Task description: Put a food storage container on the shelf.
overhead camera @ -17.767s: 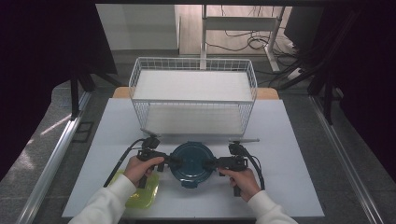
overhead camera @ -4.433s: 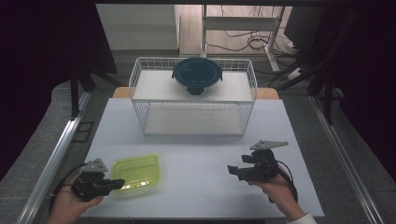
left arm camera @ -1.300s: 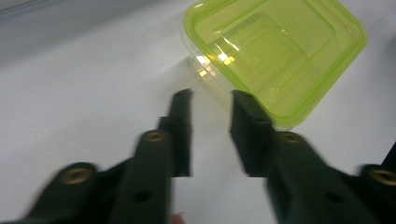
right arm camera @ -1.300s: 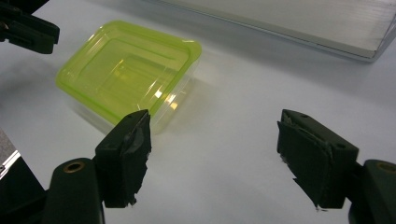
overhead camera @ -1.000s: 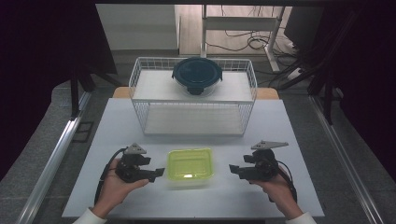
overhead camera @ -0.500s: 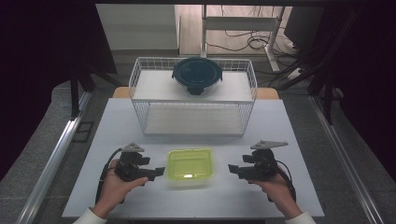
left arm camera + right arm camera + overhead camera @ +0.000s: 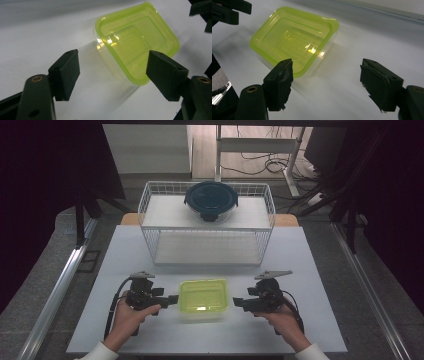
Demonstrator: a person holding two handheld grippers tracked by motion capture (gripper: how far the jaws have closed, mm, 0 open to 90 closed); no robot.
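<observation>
Yellow-green and translucent, the lidded container (image 7: 204, 296) sits on the white table (image 7: 310, 270) near its front edge, directly between the two grippers in the high view. Its long axis runs left to right, so each short end faces a gripper. The left gripper (image 7: 171, 300) points its tips at the left end and stands just beside it, nearly touching; the right gripper (image 7: 237, 303) points at the right end with a slightly wider strip of bare table between. Behind them a white wire basket (image 7: 207, 225) carries a dark round lidded bowl (image 7: 211, 201) on its top shelf.

In the left gripper view the jaws stand wide apart with nothing pressed between them; they have just been closing a little, and only bare table lies in the gap. The container (image 7: 137, 44) lies ahead and toward the right jaw, one rounded corner nearest.

In the right gripper view the jaws are likewise spread and empty. The container (image 7: 294, 38) lies ahead and off toward the left jaw, its near corner just past that pad. To my judgement the left gripper is the nearer one, and each must shift sideways to centre an end of the container between its jaws.
</observation>
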